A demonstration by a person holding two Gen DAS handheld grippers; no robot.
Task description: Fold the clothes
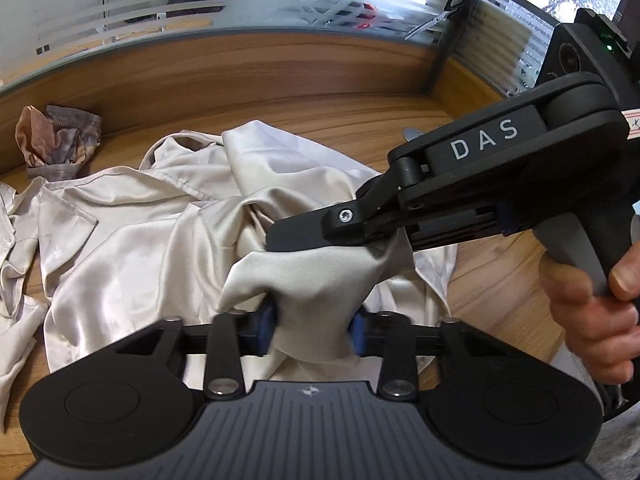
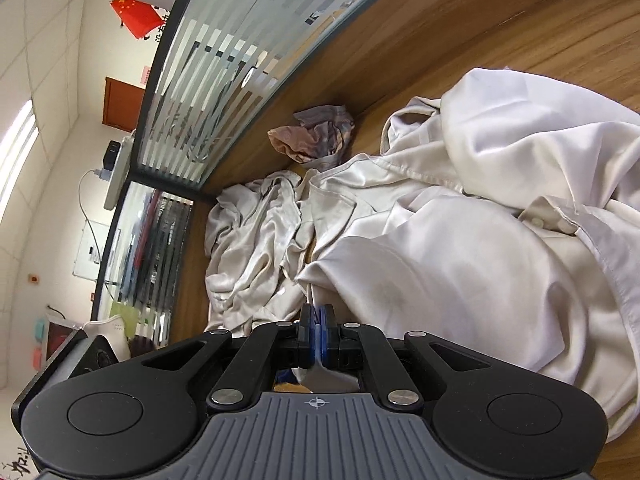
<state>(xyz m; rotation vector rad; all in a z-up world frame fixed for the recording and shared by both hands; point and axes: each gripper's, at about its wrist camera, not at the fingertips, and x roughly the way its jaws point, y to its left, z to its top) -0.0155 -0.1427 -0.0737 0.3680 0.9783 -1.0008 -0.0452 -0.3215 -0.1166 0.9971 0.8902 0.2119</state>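
1. Cream satin shirt spread rumpled over the wooden counter; near hem raised off the surface, remainder lying flat or in loose folds.
2. Left tongs: blue pads narrowed around a bunched fold of the shirt, cloth filling the gap between them; pad faces mostly covered by fabric.
3. Right tongs in left wrist view: entering from the right, black fingers pressed onto the same raised fold just above the left tongs; tip partly buried in cloth, lower finger hidden.
4. Right tongs in own view: blue pads nearly together, thin edge of shirt pinched between them.
5. Hand on the right handle, cut off at the frame edge.
6. Second pale garment crumpled at the far left of the counter, touching the shirt; type not discernible.
7. Small patterned brown-grey cloth balled against the back panel, apart from both tongs.
8. Frosted striped glass partition behind the counter; objects beyond it blurred.
9. Scissors hanging at the partition corner, small and hard to resolve.
10. Shirt buttons and placket visible in right wrist view; collar partly folded under.
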